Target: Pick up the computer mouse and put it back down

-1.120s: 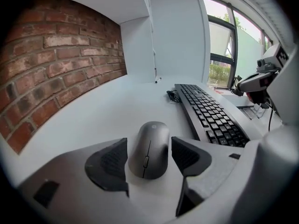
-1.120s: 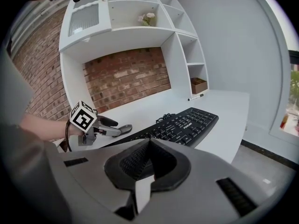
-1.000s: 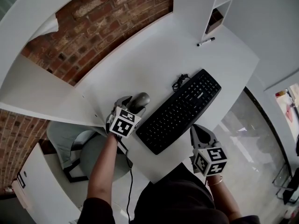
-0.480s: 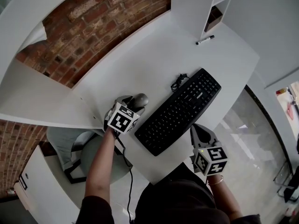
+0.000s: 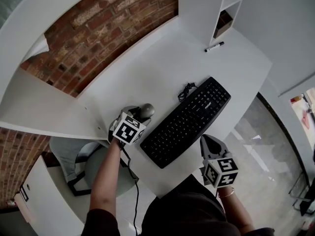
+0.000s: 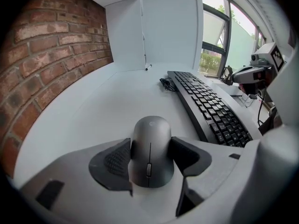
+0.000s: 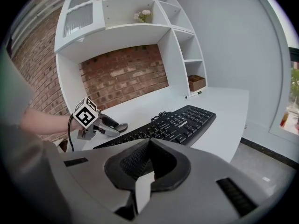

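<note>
My left gripper (image 6: pixel 150 157) grips the computer mouse (image 6: pixel 150 134) by its sides, just left of the keyboard (image 6: pixel 210 111). My right gripper (image 7: pixel 148 149), off the keyboard's near right end, is closed on nothing. I'd hold the mouse level and lower it straight, opening only once it rests flat.

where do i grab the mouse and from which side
Pinch the mouse across its long sides near the wheel end, coming in low along its length, as the left gripper does. Its top is domed; its sides run near parallel.
</note>
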{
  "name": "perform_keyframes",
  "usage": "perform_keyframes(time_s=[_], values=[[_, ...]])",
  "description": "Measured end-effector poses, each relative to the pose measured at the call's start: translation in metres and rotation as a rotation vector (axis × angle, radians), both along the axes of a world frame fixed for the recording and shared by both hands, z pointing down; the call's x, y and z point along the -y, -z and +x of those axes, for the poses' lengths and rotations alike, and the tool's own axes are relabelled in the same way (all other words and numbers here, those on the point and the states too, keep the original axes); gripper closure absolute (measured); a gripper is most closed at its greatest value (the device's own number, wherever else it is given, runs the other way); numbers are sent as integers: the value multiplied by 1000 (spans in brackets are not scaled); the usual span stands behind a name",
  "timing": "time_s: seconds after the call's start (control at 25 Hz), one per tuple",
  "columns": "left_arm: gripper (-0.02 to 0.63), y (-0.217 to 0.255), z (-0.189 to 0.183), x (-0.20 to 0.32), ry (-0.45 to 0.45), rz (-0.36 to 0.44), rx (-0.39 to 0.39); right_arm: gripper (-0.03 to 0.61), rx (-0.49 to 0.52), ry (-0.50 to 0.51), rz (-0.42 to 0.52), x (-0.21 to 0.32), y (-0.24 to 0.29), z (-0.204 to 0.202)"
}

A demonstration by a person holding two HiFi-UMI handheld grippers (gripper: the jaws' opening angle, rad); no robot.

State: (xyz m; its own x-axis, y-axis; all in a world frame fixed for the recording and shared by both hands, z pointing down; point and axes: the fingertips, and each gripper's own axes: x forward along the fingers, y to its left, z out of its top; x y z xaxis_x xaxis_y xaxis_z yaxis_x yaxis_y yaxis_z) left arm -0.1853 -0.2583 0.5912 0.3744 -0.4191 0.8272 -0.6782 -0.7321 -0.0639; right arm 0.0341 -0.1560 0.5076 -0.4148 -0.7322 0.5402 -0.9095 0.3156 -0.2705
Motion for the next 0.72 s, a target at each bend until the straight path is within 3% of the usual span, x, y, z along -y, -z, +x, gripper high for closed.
perform_keyframes(time_s=[0.52,0.72], values=[[340,44,32,21,68,59,-41,574,21,-33,43,-3,12,18],[341,64,51,41,56,79,-41,574,28,-55,64,0,19,27]])
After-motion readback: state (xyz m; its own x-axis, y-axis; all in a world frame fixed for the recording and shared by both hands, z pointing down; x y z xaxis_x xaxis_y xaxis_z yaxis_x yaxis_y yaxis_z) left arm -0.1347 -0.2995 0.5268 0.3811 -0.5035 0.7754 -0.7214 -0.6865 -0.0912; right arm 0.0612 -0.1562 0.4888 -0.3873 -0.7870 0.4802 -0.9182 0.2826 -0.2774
